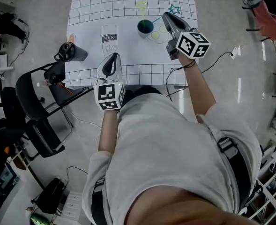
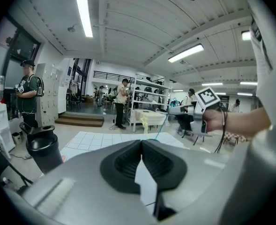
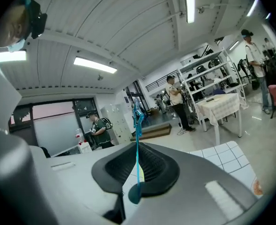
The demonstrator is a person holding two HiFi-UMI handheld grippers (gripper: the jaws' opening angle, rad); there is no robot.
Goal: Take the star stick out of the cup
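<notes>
Person wears light grey short-sleeved T-shirt [image 1: 175,144], black harness straps [image 1: 227,149] with buckles at both sides of the waist. Black band [image 1: 190,64] on right wrist, thin dark cable [image 1: 171,76] hanging by it. Left tool [image 1: 113,56] and right tool [image 1: 167,17]: smooth grey moulded shells tapering to narrow noses, black ribbed pads [image 2: 123,165] set inside. Each tool has a white marker cube [image 1: 108,95] at the rear, black square codes on every visible face

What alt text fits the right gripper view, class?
The right gripper pinches a teal star stick between its shut jaws, star end up, dark cup below. Behind lie a gridded mat and shelving.
</notes>
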